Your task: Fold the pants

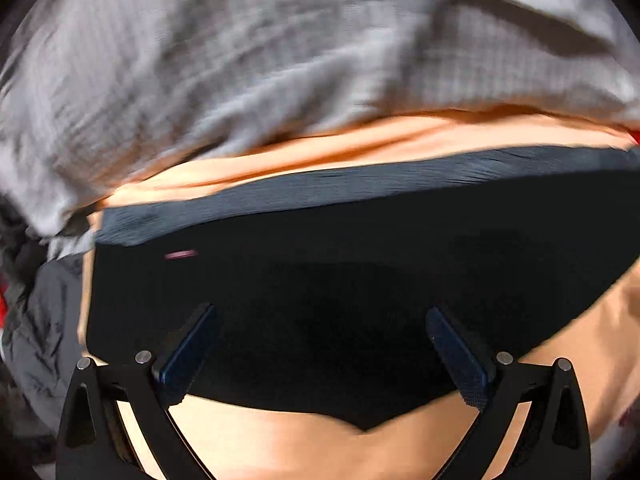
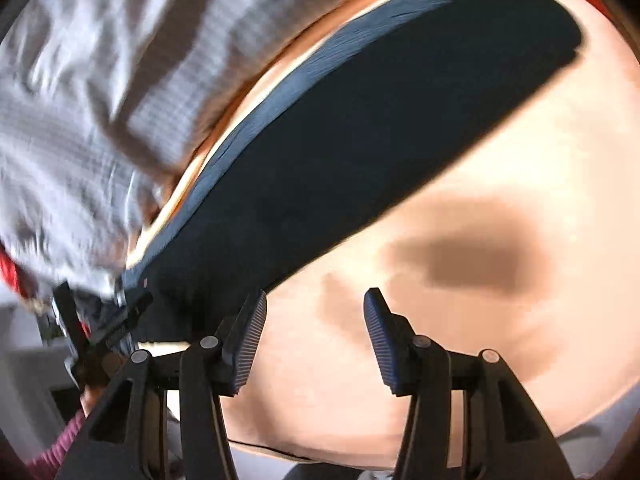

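Readable text: none in either view.
Small pink tag on the dark pants (image 1: 181,255): a blurred streak only; any lettering on it cannot be made out.
Same tag in the right wrist view: too small and smeared to tell whether it carries print.
Ribbed waistband (image 1: 360,184): plain ribbing, no brand mark legible.
Grey checked fabric (image 1: 240,60): woven grid pattern only, no words or numbers.
Gripper finger pads (image 2: 250,344): ridged texture, no marking to read.
Numbers and signs: none legible; motion blur softens both views.
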`<state>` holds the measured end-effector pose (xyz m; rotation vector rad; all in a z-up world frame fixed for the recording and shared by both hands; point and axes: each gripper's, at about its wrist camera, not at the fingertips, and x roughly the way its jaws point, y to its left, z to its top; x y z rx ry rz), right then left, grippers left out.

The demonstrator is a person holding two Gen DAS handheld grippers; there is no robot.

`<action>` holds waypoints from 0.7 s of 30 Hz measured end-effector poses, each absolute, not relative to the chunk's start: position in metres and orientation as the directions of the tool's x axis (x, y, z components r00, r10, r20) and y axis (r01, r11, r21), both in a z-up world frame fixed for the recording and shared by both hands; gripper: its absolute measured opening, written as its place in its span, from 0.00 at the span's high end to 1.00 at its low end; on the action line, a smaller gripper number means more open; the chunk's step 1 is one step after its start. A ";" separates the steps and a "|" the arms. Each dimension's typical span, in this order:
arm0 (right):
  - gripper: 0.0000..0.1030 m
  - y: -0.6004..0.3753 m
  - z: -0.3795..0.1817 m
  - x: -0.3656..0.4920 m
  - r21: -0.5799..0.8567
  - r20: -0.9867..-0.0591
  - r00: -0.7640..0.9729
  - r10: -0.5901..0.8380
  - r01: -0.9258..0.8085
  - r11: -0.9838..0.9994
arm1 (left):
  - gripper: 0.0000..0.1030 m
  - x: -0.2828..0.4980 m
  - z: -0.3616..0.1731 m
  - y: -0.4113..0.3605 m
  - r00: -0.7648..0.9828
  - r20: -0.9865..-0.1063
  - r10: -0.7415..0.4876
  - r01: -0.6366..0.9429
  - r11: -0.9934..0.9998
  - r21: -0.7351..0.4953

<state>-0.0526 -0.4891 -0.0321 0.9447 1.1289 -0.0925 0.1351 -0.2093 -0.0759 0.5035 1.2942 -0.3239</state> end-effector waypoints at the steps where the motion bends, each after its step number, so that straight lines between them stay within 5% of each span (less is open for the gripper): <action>1: 0.47 -0.502 -0.034 -0.058 0.598 -0.796 0.478 0.373 0.524 0.606 | 0.00 0.128 -0.077 -0.227 0.243 -0.969 0.041 0.517 0.840 0.165; 9: 0.51 -0.604 -0.022 -0.034 0.643 -0.743 0.617 0.261 0.548 0.535 | 0.00 0.089 -0.091 -0.333 0.202 -0.979 0.015 0.597 0.791 0.135; 17: 0.53 -0.689 -0.031 0.049 0.522 -0.785 0.611 0.102 0.564 0.640 | 0.00 0.085 -0.100 -0.380 0.172 -0.984 0.049 0.531 0.837 0.134; 19: 0.65 -0.713 -0.037 0.048 0.499 -0.797 0.601 0.053 0.607 0.618 | 0.00 0.084 -0.105 -0.385 0.159 -0.985 0.066 0.521 0.842 0.140; 21: 0.65 -0.730 -0.038 0.037 0.548 -0.782 0.619 0.068 0.632 0.549 | 0.00 0.084 -0.105 -0.383 0.162 -0.984 0.080 0.518 0.842 0.154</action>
